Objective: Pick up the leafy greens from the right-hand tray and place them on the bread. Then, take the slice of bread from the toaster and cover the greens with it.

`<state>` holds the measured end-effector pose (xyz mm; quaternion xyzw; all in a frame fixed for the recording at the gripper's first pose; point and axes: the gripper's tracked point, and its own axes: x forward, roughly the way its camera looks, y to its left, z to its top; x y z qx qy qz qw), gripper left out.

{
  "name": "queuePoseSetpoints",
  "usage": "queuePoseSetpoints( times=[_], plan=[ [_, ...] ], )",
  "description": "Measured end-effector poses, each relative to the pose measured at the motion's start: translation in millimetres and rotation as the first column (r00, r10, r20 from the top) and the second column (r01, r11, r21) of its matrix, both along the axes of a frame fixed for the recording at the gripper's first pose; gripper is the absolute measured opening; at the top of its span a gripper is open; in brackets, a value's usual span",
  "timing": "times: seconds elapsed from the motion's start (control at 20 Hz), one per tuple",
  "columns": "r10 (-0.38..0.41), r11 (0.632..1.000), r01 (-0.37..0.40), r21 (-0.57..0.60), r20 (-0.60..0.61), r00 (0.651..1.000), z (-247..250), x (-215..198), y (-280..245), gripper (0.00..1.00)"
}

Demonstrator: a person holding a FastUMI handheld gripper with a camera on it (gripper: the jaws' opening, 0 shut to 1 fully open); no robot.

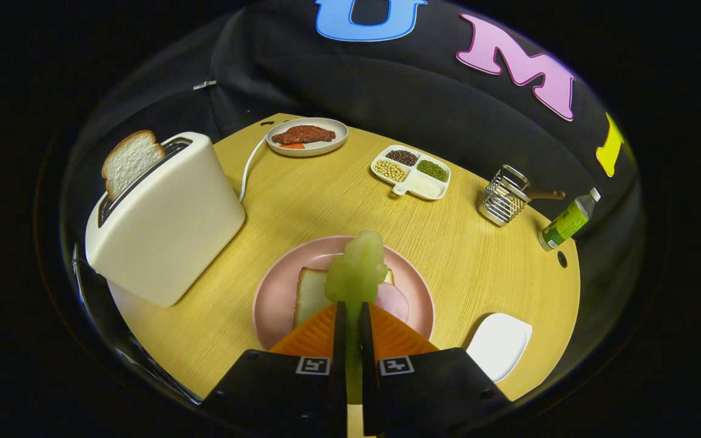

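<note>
gripper view: jaws nearly closed, clamping leafy greens above bread on pink plate.

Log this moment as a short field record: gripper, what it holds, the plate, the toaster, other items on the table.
gripper: two-finger gripper, fingers shut on pale green leafy greens
greens position: held above the round pink plate, over the white bread slice lying on it
plate extras: pink ham slice beside the bread
toaster: cream toaster, toast slice sticking up from its slot
right tray: white tray, bare
other: meat plate, divided bean dish, wire rack, green bottle
</note>
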<state>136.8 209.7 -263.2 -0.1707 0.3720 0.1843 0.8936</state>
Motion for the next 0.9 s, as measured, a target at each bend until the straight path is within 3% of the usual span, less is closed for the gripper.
queuePoseSetpoints(
  times=[0.45, 0.5, 0.65, 0.8, 0.9],
  plan=[
    [-0.039, 0.999, 0.039, -0.02, -0.008, 0.999, -10, 4, 1, 0.32],
    [-0.036, 0.999, 0.036, -0.014, -0.015, 0.999, -11, 3, 2, 0.45],
    [-0.023, 1.0, 0.023, 0.006, -0.011, 1.0, -6, 0, 6, 0.57],
    [-0.023, 0.998, 0.023, 0.066, 0.005, 1.0, 11, -5, 14, 0.98],
    [-0.018, 0.996, 0.013, 0.093, 0.047, 0.999, 30, -6, 18, 0.99]
  ],
)
